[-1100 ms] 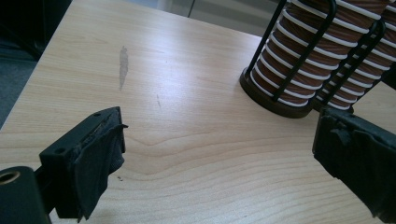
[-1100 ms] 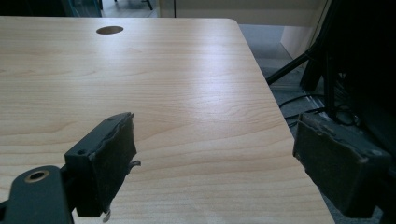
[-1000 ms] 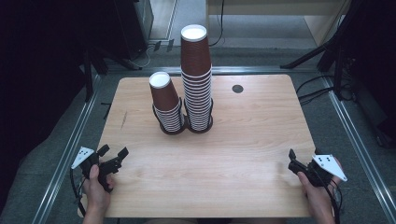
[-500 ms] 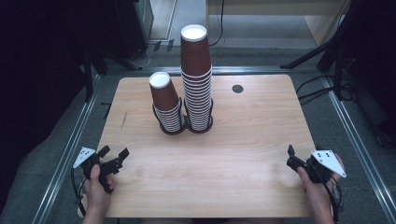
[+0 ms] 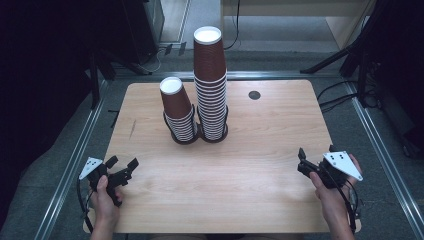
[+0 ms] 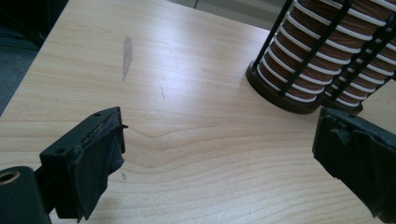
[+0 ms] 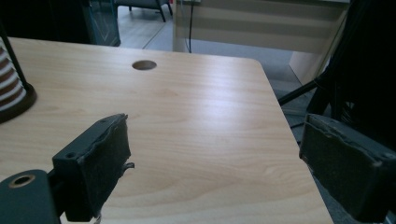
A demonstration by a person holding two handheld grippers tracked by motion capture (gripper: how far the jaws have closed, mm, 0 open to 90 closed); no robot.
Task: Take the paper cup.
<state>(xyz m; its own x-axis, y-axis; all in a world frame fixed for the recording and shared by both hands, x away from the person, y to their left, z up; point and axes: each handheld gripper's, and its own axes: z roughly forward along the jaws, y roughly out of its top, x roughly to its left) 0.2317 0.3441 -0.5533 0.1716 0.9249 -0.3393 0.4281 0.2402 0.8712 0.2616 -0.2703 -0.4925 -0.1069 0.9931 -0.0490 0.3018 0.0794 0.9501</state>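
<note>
Pale wood-grain table [image 5: 260, 165] w/ rounded corners fills mid-frame; small dark round hole [image 5: 254, 95] upper right. Tall stack of ribbed brown paper cups [image 5: 210, 85] centre-top, shorter stack [image 5: 178, 112] touching its left, both in black wire holders. Left gripper [image 5: 121, 170] lower left, right gripper [image 5: 302, 161] lower right, jaws spread, holding nothing

My table [image 5: 260, 165] is pale wood with a wavy grain and one grey smear [image 6: 127, 56]. The cups [image 5: 210, 85] are brown with white rims, striping each stack, in black wire holders [image 6: 285, 91]. My two grippers [image 5: 121, 170] [image 5: 315, 167] are black, with grey plates on top.
</note>
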